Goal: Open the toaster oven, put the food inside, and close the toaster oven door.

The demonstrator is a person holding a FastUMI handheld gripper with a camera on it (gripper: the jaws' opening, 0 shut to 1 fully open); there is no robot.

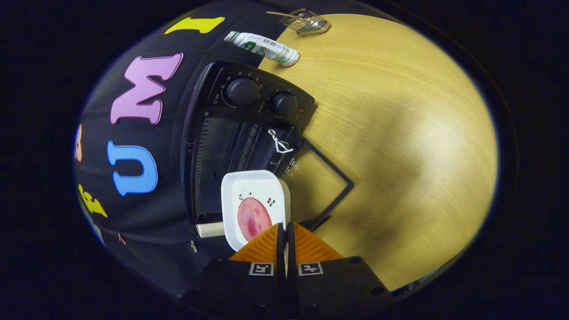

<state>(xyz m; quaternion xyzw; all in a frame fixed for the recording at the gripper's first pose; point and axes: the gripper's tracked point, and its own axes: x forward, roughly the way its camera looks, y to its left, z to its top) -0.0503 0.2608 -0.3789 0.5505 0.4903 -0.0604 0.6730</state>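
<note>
The black toaster oven (249, 104) stands on the wooden table with its glass door (320, 180) folded down and its cavity (222, 151) open. A white cord (279, 142) is tied at the door's handle. My gripper (284, 229) is shut on the near rim of a white square dish (255, 186), its fingers almost touching. A round pink slice of food (253, 218) lies in the dish. The dish hangs just ahead of the fingers, in front of the oven's opening and beside the lowered door.
Beyond the oven's two knobs, a green and white bottle (262, 46) lies on its side. A metal mesh rack (309, 21) sits further off at the table's far edge. The wooden table (409, 133) stretches away on the door's side.
</note>
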